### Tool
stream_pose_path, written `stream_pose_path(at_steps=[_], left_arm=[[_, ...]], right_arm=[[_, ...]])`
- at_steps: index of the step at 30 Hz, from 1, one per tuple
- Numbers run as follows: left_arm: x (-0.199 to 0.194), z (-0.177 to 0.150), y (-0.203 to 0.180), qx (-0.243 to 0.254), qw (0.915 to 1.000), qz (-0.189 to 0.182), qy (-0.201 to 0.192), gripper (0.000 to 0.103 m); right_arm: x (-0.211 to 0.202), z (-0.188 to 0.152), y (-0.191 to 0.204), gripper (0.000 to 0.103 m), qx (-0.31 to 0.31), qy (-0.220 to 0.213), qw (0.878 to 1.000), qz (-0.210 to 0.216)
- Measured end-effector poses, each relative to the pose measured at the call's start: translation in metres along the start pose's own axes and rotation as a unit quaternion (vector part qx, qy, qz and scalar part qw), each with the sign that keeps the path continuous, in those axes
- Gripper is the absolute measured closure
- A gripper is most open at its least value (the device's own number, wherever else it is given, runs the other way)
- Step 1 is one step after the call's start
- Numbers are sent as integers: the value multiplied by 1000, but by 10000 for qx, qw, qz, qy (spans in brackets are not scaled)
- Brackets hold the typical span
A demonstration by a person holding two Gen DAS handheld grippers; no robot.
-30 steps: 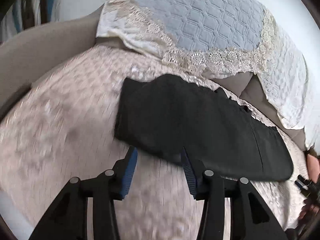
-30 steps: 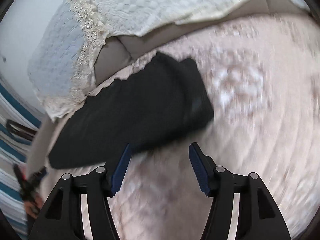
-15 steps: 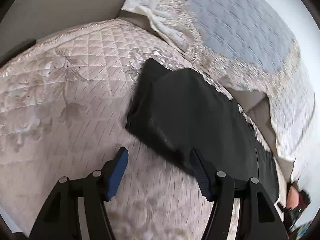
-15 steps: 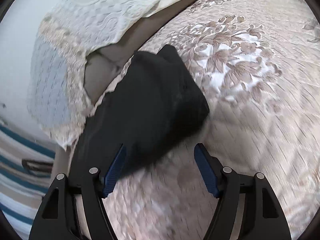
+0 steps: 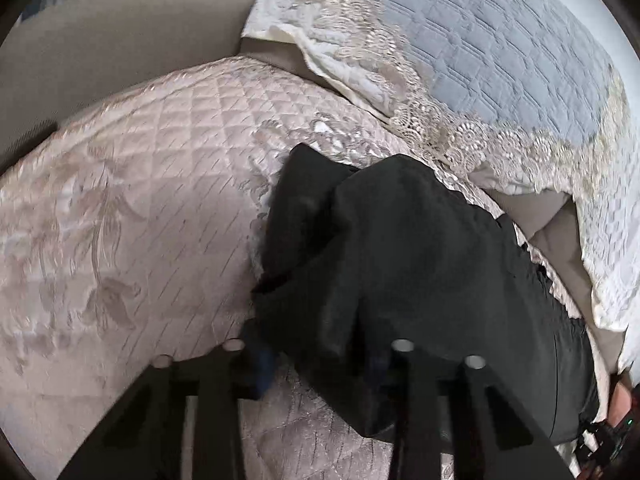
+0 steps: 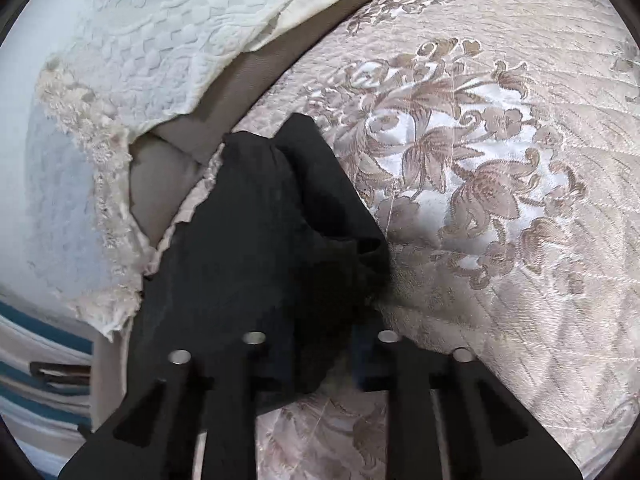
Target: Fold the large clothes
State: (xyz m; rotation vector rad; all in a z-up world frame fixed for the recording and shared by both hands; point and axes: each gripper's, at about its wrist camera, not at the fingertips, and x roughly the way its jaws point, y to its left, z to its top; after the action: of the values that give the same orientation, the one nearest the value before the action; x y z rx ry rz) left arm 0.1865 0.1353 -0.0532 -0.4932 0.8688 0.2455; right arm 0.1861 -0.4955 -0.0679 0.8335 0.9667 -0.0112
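Observation:
A black garment (image 5: 420,260) lies as a long folded strip on the pink quilted bedspread (image 5: 140,200). My left gripper (image 5: 320,360) is at its left end, jaws closing, with the cloth bunched up between the blue pads (image 5: 264,364). In the right wrist view the same garment (image 6: 248,248) runs away to the left. My right gripper (image 6: 320,360) is at its right end, jaws closing too, a thick fold of black cloth pinched between its fingers. The inner pads are mostly hidden by cloth.
A grey-blue quilted cover with lace trim (image 5: 500,60) hangs over the beige backrest (image 5: 100,48) just behind the garment. Its white textured part (image 6: 180,40) shows in the right view. Flowered bedspread (image 6: 500,200) stretches to the right. A hand (image 5: 618,396) shows at the far right edge.
Both grippers moved down and forward onto the garment's ends and narrowed from wide open. The cloth now bunches up between the fingers at each end instead of lying flat.

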Motion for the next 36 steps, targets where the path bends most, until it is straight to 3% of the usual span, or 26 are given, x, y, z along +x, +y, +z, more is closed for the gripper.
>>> stream_pose_path(at_steps=[6,10,15,19,24,28,31,34,36], left_arm=[[-48,-3,-11,557,9981,-124,-234,83],[-85,-24,1,538,9975,-390,-242,83],[-122,-68,36,420,9980,-469,-58,83],[-113,-91,50,446,9980,-390,216,81],[-120,-85,48,473,9977,-344,347,72],[-155,-79,45,588,9980,-231,5,70],[-182,-74,29,934,9940,-248,-506,68],[-184,-66,7,1199,9883,-578,-748,66],[-161,-66,-6,1379,9864,-646,-613,66]], right_arm=[[-42,-15,1,90,-237,-72,9994,261],[-78,-41,-9,90,-311,-37,9993,225],[-119,-84,-30,90,-216,38,9998,-6],[-115,-94,-51,85,-104,172,9997,-170],[-134,-91,-27,76,-649,14,9969,-434],[-168,-96,-1,69,-1284,-582,9866,-819],[-178,-98,18,69,-1616,-850,9808,-684],[-153,-96,29,69,-1920,-699,9778,-461],[-130,-91,22,69,-1862,-458,9796,-608]])
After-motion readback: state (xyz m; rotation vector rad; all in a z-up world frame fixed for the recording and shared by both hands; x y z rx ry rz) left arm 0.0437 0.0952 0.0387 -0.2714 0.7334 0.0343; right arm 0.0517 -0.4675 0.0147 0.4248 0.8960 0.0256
